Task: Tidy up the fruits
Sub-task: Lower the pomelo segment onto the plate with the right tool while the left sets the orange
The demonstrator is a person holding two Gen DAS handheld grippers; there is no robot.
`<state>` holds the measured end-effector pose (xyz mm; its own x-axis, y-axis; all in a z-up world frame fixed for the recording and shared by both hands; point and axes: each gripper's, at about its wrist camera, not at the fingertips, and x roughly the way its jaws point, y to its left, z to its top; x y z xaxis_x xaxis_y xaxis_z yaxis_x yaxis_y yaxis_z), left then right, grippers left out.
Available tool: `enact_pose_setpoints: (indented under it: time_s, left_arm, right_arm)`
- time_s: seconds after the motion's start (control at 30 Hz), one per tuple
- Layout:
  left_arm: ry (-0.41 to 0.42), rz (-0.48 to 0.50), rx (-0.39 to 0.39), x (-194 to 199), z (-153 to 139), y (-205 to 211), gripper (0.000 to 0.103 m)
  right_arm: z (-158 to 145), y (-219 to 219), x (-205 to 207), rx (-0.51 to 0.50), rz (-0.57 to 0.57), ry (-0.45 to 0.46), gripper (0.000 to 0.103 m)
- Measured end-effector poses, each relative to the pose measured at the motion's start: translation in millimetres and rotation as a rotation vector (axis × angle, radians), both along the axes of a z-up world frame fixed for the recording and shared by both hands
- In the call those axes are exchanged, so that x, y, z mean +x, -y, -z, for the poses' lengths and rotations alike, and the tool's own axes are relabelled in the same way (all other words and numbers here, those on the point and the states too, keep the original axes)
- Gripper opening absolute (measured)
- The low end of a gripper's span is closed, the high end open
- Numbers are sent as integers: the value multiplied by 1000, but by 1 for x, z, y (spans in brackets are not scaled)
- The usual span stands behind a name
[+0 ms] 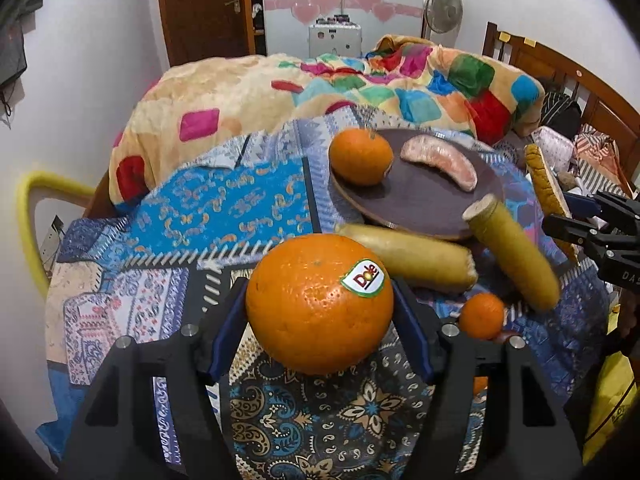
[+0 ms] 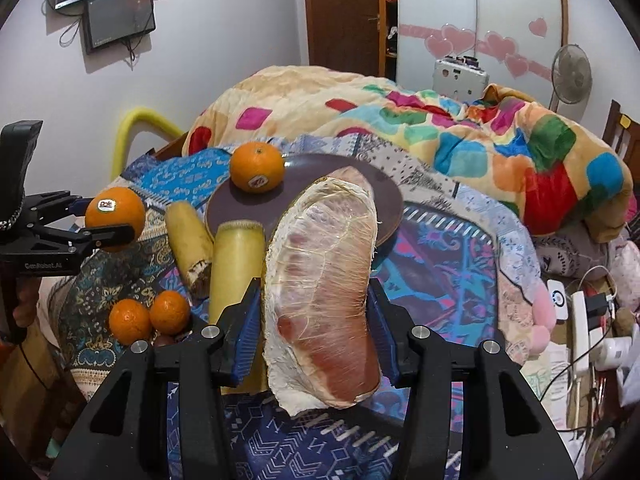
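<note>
The left gripper [image 1: 320,308] has its fingers spread wide around a big orange [image 1: 319,304], clamped at its sides and lifted off the bed [image 1: 224,216]. The smooth round peel could slip out and roll off the cloth. Further right, the right gripper [image 2: 316,312] squeezes a peeled pomelo wedge [image 2: 324,292], raised near the brown plate [image 2: 384,196]. The wedge is soft, so pressing harder could tear it, and it may bump the orange [image 2: 257,167] already on the plate.
</note>
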<state>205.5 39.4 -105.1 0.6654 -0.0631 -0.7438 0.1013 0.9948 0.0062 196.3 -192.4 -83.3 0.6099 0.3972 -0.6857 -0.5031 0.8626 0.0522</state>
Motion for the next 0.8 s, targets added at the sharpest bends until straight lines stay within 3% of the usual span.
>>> enact_pose_setpoints:
  time_s: [0.37,0.8]
  left_arm:
    - [69,43,-14,12,-31,18,68]
    - [66,91,-29,57,-31,39,68]
  right_arm:
    - [-18,2,6,15,10,56,46]
    - [-29,-14,34,31,1,97,46]
